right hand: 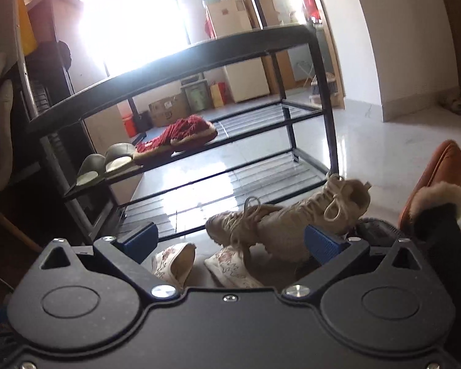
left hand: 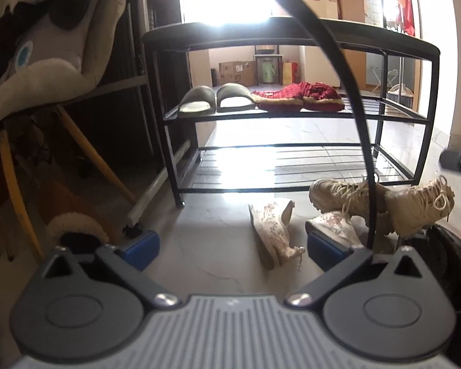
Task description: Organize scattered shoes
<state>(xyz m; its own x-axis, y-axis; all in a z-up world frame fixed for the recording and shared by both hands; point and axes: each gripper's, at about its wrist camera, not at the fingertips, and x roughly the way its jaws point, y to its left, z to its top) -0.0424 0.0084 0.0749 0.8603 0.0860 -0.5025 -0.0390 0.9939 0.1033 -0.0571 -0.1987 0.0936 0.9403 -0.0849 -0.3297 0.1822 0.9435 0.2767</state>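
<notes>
A black metal shoe rack [left hand: 292,30] [right hand: 169,58] stands ahead; its middle shelf holds grey slippers [left hand: 215,98] [right hand: 107,161] and red knitted slippers [left hand: 301,97] [right hand: 181,135]. On the floor before it lie two beige lace-up sneakers [left hand: 384,203] [right hand: 285,218] and two white floral flats [left hand: 273,230] [right hand: 175,261]. An orange fur-lined slipper [right hand: 436,178] lies at the right. My left gripper [left hand: 233,246] is open over bare floor, left of the flats. My right gripper [right hand: 230,240] is open just above the flats and sneakers, holding nothing.
The rack's bottom wire shelf [left hand: 292,166] holds nothing. A chair with yellow legs [left hand: 86,147] and draped fabric stands at the left, with a fur-lined slipper [left hand: 73,224] beneath. A black cable [left hand: 347,70] crosses the left wrist view. Boxes [left hand: 236,72] sit beyond the rack.
</notes>
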